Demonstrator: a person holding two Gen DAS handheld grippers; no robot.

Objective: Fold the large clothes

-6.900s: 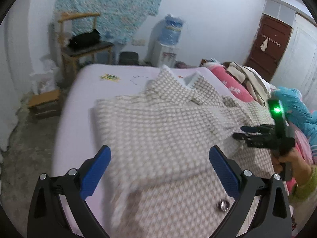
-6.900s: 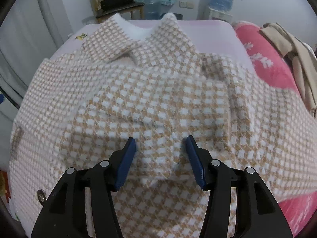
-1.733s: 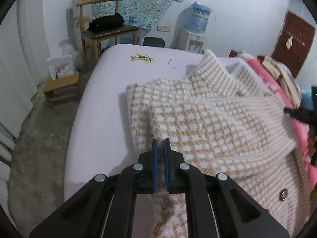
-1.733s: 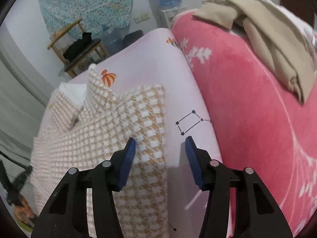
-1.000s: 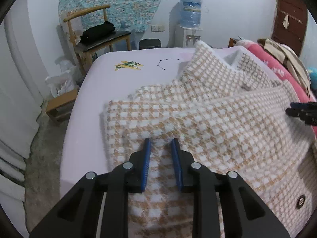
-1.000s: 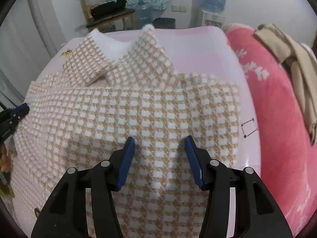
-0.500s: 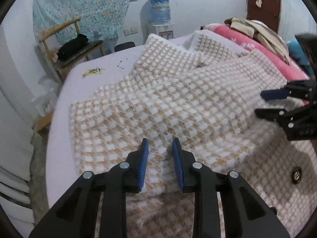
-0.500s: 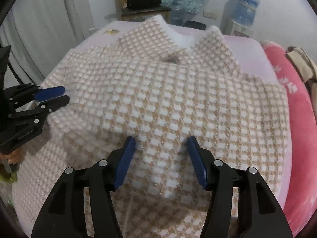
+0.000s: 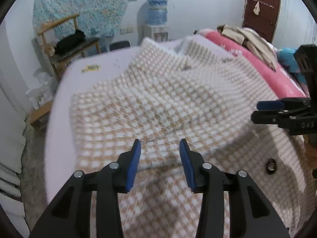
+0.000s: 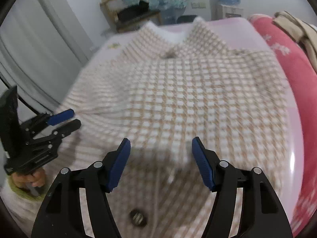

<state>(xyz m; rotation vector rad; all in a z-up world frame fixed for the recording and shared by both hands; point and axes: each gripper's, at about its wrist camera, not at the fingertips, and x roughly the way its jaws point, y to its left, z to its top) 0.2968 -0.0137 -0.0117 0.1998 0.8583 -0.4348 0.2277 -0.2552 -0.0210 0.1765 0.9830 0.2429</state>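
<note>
Hovering above the garment, the left gripper [image 9: 160, 154] has its blue-padded fingers spread with nothing between them; the cloth lies beneath the gap rather than in it; at three o'clock in the left wrist view the right gripper [image 9: 263, 111] shows side-on, its jaws parted. In its own view the right gripper [image 10: 160, 154] is likewise spread wide and empty, with the left gripper [image 10: 65, 120] at nine o'clock, gripped by a hand [image 10: 29, 180] at its lower end. Beneath both lies the tan-and-white houndstooth knit coat [image 10: 188, 99], folded across the pale lilac bedsheet [image 9: 65, 83]; its collar [image 10: 172, 37] points to twelve o'clock; one dark round button [image 10: 137, 217] sits at six o'clock between the right gripper's arms, and another dark button [image 9: 271, 163] shows at four o'clock in the left wrist view. At two o'clock a pink floral blanket [image 10: 285, 59] runs along the sheet's edge with beige clothes [image 9: 247, 37] piled on it. At eleven o'clock stands a wooden chair [image 9: 65, 39] bearing a black bag [image 9: 69, 39]; at twelve o'clock a blue water-dispenser bottle [image 9: 157, 12] stands against the wall; at one o'clock is a dark brown door [image 9: 261, 6].
</note>
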